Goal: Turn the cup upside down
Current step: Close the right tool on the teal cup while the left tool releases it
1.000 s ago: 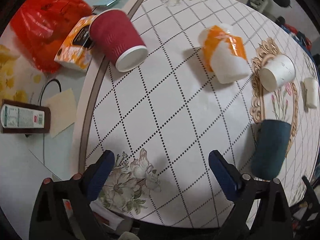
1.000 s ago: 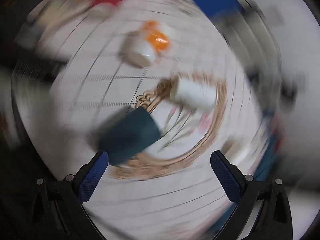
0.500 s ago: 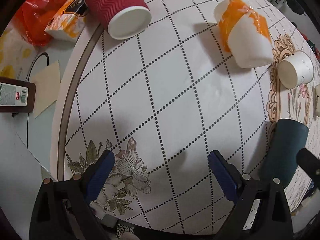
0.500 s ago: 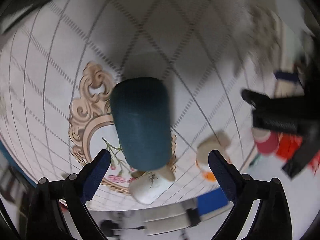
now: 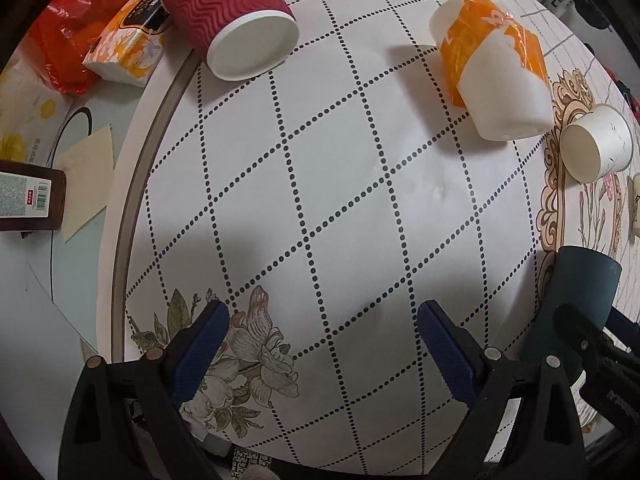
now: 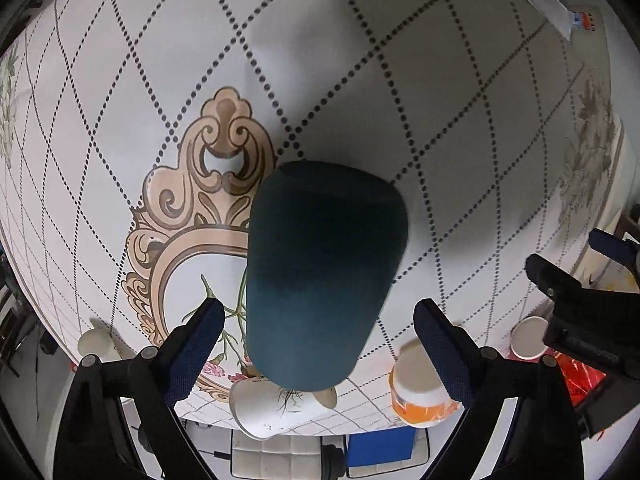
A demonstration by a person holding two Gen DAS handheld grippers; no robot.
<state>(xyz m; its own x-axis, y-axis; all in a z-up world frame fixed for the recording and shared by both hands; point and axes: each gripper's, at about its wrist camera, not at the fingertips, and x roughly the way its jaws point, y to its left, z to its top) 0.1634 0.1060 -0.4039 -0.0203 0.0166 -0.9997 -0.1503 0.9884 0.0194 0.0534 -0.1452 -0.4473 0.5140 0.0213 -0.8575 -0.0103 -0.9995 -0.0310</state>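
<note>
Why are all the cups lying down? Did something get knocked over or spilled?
Nothing looks spilled. The red cup, the orange-banded white cup and the small white cup seem tipped over on the table, and no liquid shows around them. The dark teal cup sits between the open right gripper fingers.

Round white tabletop with dotted black diamond grid (image 5: 328, 184) | grey flower prints at rim (image 5: 248, 364) | tan scrollwork medallion at centre (image 6: 188, 216) | pale glass-topped surface beside rim (image 5: 80, 240) | soft overhead light, blurred shadows
</note>
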